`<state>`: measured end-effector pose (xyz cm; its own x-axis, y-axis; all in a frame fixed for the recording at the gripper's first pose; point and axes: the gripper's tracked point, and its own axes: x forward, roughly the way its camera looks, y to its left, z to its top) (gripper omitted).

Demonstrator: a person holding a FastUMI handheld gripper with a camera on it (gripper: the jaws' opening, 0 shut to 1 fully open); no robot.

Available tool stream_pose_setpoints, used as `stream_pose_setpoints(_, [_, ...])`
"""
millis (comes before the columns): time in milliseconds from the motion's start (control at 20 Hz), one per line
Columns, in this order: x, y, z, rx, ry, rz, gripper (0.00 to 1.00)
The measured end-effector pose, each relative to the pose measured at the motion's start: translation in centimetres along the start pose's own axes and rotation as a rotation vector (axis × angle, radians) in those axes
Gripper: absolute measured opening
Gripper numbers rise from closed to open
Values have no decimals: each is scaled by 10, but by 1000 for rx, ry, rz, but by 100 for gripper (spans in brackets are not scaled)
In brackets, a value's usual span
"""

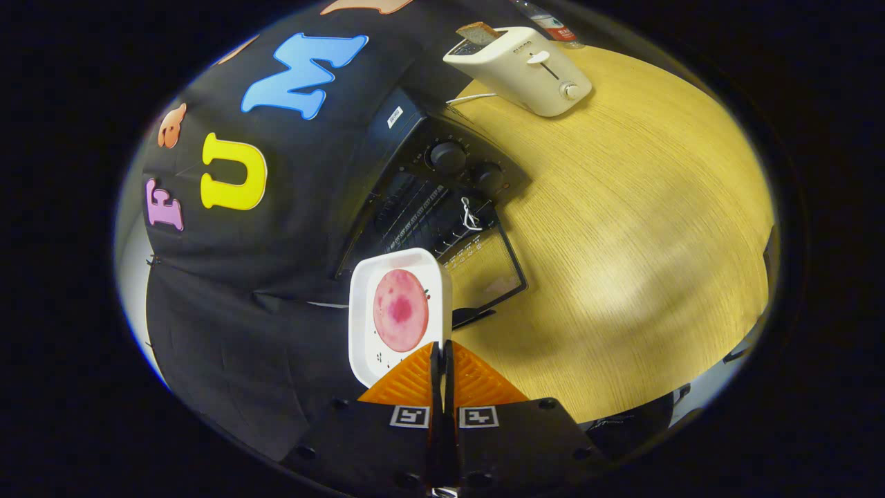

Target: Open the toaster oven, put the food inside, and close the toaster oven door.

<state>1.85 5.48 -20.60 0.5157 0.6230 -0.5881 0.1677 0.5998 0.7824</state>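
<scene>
One white tray [363, 325] of pink food [400, 310], clamped at its near edge in the tool [442, 356], hangs just short of the open toaster oven [442, 200] lying straight ahead on the table [622, 228].

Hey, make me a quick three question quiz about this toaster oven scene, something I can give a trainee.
1. True or false: the toaster oven door is open.
2. What do the gripper fingers hold? A) the white tray with a pink round of food B) the white toaster C) a dial
3. What sticks out of the toaster's slot on the wooden table?

Key
1. True; it lies folded down in front of the oven.
2. A; the fingers are pressed together on the tray's near edge.
3. A slice of bread.
</scene>
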Motion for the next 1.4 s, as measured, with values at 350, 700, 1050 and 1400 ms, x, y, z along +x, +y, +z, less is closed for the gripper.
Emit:
stream_pose_setpoints(350, [53, -5, 28, 39, -27, -40, 2])
stream_pose_setpoints(700, [107, 3, 34, 107, -53, -37, 2])
stream_pose_setpoints(1050, [141, 23, 54, 182, -172, -10, 2])
stream_pose_setpoints(1400, [171, 47, 79, 263, -331, 31, 2])
